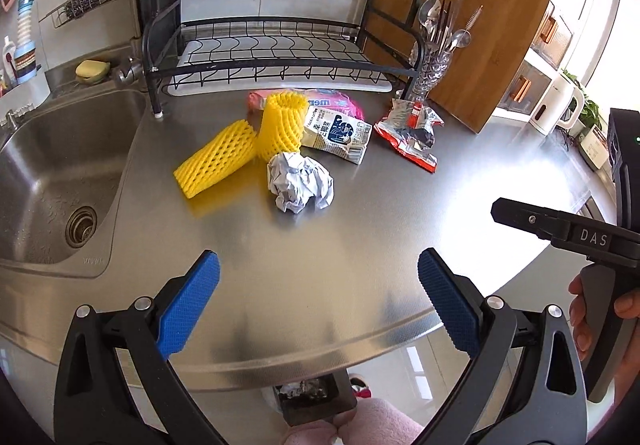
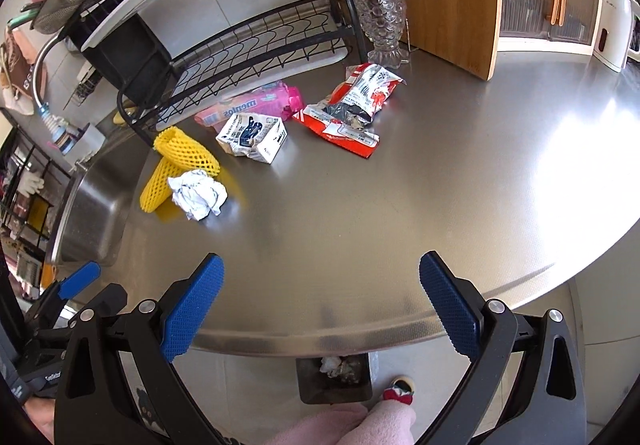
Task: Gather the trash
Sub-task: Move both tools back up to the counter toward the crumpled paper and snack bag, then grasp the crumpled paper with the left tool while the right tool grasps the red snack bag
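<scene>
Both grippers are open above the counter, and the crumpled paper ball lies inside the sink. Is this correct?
Not quite. The paper ball lies on the counter, beside the sink, as the left wrist view shows. Both grippers, left and right, are indeed open.

Both wrist cameras sit low at the tabletop's [image 1: 320, 245] near edge, facing the wall, sharing the crumpled paper [image 1: 300, 181] [image 2: 198, 195] mid-distance.

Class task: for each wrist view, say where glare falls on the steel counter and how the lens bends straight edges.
Left wrist view: glare whitens the stainless steel counter at right; its front edge bows. Right wrist view: glare at far right; the black wire dish rack tilts and curves.
</scene>
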A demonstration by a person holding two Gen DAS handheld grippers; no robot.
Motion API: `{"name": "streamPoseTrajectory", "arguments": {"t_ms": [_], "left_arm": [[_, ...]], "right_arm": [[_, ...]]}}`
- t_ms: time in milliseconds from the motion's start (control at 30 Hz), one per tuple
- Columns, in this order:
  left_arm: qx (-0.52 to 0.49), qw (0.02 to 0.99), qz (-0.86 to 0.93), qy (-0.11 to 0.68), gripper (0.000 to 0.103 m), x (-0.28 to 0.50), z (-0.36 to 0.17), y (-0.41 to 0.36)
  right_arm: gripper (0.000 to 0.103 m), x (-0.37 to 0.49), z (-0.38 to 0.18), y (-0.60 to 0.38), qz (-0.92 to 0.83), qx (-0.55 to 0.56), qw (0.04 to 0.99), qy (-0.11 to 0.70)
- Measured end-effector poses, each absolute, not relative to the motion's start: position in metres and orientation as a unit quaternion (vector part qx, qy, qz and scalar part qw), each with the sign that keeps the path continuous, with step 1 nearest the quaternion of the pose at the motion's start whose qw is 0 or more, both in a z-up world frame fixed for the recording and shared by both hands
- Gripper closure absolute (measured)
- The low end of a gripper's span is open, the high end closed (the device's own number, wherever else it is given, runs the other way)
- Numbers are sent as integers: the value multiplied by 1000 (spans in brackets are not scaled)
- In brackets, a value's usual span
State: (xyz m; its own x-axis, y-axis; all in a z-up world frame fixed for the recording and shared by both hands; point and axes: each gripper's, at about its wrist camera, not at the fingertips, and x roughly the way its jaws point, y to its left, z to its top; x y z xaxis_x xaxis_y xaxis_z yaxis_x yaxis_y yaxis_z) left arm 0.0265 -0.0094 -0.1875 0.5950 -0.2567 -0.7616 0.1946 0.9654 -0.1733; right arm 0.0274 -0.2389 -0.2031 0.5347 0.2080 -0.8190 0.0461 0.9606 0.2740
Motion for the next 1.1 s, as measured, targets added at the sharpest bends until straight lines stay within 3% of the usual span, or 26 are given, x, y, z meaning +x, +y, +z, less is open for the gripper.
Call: {"name": "streamPoseTrajectory", "arguments": {"t_ms": [500,900,1033,1100], "left_arm": [[-65,878,-73,468,10,124,-222,-29],[-77,868,-43,488,25,157,-239,-30],[-75,866,-41,492,35,162,-245,-32],[-76,867,-39,491,37,163,-246,-32]], "right_arm": [[4,148,-225,-277,67,139,852,501],[5,221,-257,-279,46,162,831,530],[5,232,-268,-275,42,156,826,539],[8,236,-272,-271,42,144,827,542]]}}
